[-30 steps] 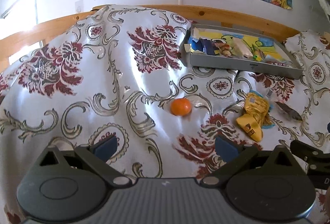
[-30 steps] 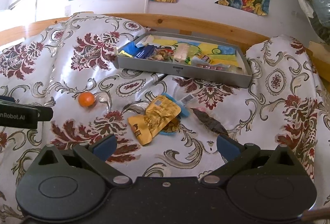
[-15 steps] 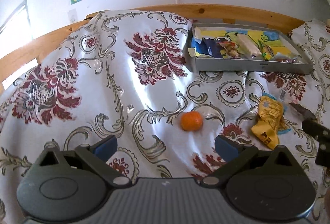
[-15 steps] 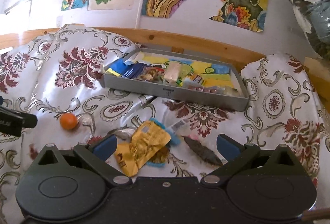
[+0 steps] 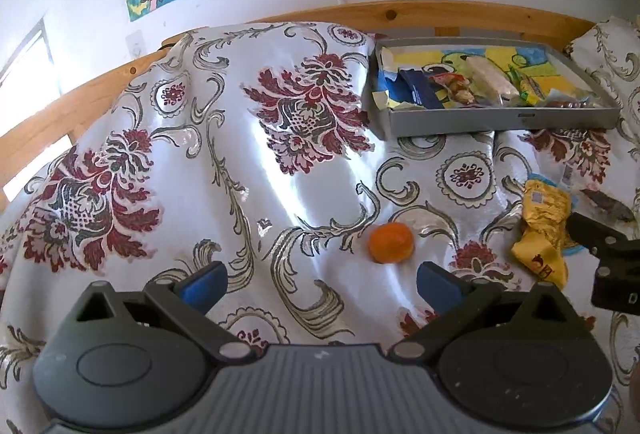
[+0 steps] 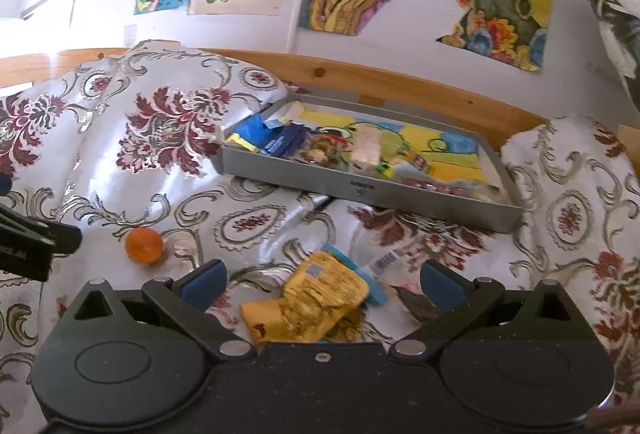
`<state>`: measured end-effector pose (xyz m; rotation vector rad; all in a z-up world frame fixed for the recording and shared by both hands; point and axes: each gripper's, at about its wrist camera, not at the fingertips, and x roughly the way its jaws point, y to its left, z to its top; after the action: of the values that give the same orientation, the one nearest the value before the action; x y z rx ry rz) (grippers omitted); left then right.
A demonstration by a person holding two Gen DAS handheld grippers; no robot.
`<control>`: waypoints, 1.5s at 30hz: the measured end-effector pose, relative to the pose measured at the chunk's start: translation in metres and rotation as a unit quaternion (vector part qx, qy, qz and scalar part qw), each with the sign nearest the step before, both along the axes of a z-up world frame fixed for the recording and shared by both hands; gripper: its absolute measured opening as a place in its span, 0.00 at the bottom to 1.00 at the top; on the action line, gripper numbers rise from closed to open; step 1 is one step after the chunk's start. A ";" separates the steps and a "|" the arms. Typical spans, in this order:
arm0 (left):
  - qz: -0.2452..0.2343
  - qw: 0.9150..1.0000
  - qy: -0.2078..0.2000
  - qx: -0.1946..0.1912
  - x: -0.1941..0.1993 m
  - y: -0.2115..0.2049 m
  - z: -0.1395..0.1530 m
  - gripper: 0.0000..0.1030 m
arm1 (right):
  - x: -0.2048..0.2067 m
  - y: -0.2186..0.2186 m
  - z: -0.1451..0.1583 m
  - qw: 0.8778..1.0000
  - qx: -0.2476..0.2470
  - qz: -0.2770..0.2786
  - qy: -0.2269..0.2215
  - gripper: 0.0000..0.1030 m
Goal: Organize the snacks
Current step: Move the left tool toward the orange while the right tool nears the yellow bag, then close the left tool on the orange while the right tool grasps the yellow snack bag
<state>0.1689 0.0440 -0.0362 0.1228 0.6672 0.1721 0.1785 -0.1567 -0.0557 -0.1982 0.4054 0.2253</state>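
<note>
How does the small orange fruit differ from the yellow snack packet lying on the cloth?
The orange fruit is round and smooth; the yellow packet is flat and crumpled. The fruit lies alone on the cloth, while the packet rests on a blue wrapper. The fruit sits ahead of the open left gripper; the packet lies between the open right gripper fingers. Both are outside the grey tray.

My cloth (image 5: 280, 174) is glossy white with maroon floral medallions and grey-gold scrolls; on it lie an orange fruit (image 5: 390, 243), a crumpled yellow packet (image 6: 312, 304) and a grey tray (image 6: 360, 190) lined in yellow, green and blue. My grippers' pads (image 6: 204, 280) are blue on black bodies.
</note>
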 end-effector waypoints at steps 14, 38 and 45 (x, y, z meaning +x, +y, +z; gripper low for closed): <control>-0.009 1.000 -0.011 -0.005 0.023 0.003 -0.010 0.99 | 0.011 0.006 -0.011 1.000 -0.007 0.025 0.001 0.99; -0.071 0.997 -0.006 -0.002 0.035 0.004 -0.014 1.00 | 0.039 0.007 -0.035 0.997 0.013 0.012 0.072 0.99; -0.134 0.990 0.018 -0.025 0.052 -0.013 -0.030 0.99 | 0.051 -0.003 -0.046 0.993 0.054 0.008 0.103 0.99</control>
<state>0.2209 0.0308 -0.0665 0.1664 0.6828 -0.1057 0.2293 -0.1593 -0.1014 -0.0729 0.5943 0.2845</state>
